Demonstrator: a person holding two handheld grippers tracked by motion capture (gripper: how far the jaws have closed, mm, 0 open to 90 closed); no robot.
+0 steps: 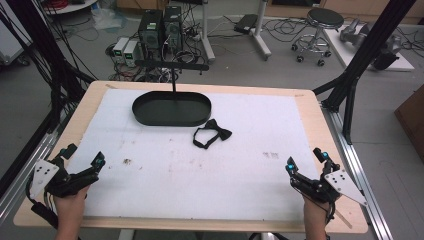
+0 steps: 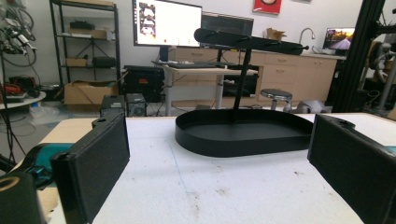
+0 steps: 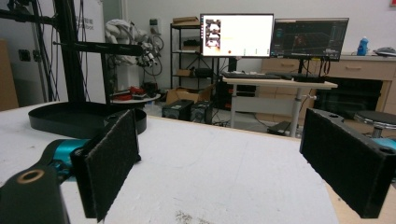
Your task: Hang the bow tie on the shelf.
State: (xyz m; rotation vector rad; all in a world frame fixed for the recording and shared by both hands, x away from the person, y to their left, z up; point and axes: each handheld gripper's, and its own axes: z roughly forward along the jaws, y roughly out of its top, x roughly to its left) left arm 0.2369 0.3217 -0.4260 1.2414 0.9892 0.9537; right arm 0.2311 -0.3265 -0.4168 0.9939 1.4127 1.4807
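A black oval tray (image 1: 150,116) stands at the back of the white mat (image 1: 200,170), with a thin post (image 1: 173,82) rising from it to a horizontal bar. A black bow tie (image 1: 212,132) lies flat on the mat just right of the tray's front. My left gripper (image 1: 85,155) rests open near the mat's front left corner, held by a hand. My right gripper (image 1: 306,160) is open at the front right. The left gripper view looks between its open jaws (image 2: 219,186) at the tray (image 2: 243,135). The right gripper view has the tray (image 3: 70,122) far left of its open jaws (image 3: 219,172).
The mat covers a wooden table (image 1: 310,100) with rounded corners. Black frame struts (image 1: 360,60) rise at the right and left sides. Beyond the far edge are computer towers (image 1: 160,27), cables and a stool (image 1: 324,22) on the floor.
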